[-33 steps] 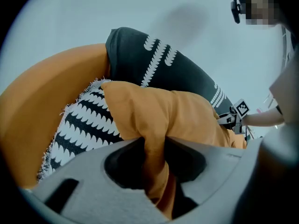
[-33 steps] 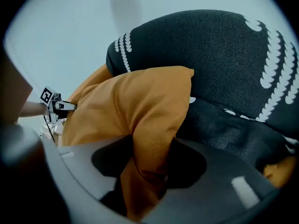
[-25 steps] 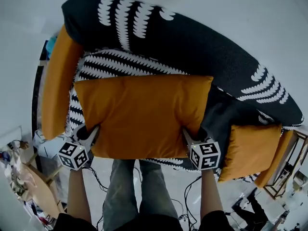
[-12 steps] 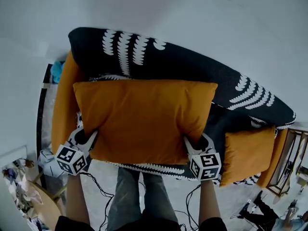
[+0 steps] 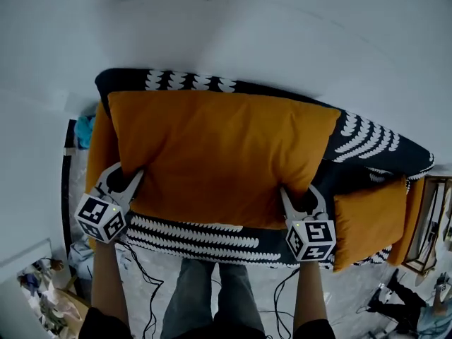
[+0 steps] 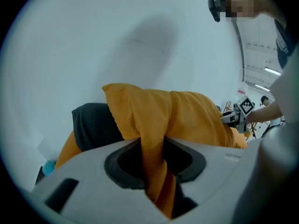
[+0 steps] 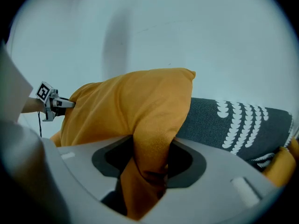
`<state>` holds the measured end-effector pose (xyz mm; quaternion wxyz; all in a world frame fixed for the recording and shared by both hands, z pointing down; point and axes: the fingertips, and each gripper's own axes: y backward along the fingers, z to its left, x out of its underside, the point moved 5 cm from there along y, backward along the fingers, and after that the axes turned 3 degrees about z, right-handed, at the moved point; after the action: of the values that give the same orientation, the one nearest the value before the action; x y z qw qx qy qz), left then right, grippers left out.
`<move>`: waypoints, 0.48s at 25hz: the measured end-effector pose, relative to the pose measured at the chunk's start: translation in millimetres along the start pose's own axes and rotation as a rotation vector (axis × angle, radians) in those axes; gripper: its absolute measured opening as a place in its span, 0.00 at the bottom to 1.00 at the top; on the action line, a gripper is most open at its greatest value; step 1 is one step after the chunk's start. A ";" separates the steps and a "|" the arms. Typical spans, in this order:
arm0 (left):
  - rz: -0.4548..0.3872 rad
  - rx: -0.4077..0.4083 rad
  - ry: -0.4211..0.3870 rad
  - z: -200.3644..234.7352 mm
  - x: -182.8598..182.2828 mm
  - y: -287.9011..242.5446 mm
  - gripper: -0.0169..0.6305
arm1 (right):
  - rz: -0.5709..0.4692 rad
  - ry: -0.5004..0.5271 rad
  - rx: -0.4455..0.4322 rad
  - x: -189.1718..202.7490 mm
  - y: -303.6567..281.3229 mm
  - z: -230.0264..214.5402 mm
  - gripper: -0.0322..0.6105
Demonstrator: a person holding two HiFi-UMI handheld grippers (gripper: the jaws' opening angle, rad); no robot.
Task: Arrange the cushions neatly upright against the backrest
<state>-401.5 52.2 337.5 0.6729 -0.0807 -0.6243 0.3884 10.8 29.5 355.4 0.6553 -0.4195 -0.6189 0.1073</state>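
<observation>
Well, the pale wall (image 5: 247,27) fills the top of the head view, and below it runs the dark sofa (image 5: 198,237) with its white leaf pattern. Its backrest (image 5: 378,143) curves off to my right.

Across the left and middle of that backrest stands the big orange cushion (image 5: 219,154), lifted broadside. Its upper edge reaches almost to the top line of the backrest, and its lower edge hangs over the seat. I cannot tell whether it already touches the backrest.

A smaller orange cushion (image 5: 367,221) sits on the seat at my right, just beside the big one's lower right corner. Another orange cushion (image 5: 101,147) stands at the sofa's left end, partly behind the big one.

My left gripper (image 5: 128,179) has the big cushion's lower left corner. In the left gripper view its fingers are pinching a gathered fold of orange fabric (image 6: 154,162), with the rest of the cushion (image 6: 187,115) rising beyond.

My right gripper (image 5: 302,198) has the lower right corner. In the right gripper view the fingers are likewise clamped on a bunched fold (image 7: 147,167), with the cushion (image 7: 131,106) standing against the wall and the patterned backrest (image 7: 233,125) to its right.

Each gripper carries a marker cube, left (image 5: 101,217) and right (image 5: 311,240), near my wrists. Below them my legs in jeans (image 5: 205,295) stand by the sofa's front, and thin black cables (image 5: 145,288) trail on the floor.
</observation>
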 end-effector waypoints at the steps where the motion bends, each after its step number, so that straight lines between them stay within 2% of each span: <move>1: -0.006 0.003 -0.009 3.9 -7.2 -6.3 0.22 | -0.012 -0.002 0.011 -5.7 -3.2 -2.3 0.41; 5: -0.006 0.015 -0.028 17.9 -22.6 -22.5 0.22 | -0.028 -0.027 0.038 -14.3 -13.8 -4.0 0.41; 9: 0.022 -0.015 0.007 27.0 -17.7 -42.5 0.24 | -0.002 -0.027 0.053 -13.0 -36.7 -13.7 0.41; 12: 0.050 -0.023 0.006 32.3 -9.5 -53.8 0.24 | 0.018 -0.033 0.064 -7.2 -51.4 -18.0 0.41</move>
<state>-407.1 -2.7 368.8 0.6637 -0.1050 -0.6246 0.3979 6.1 -14.9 387.5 0.6572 -0.4020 -0.6221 0.1400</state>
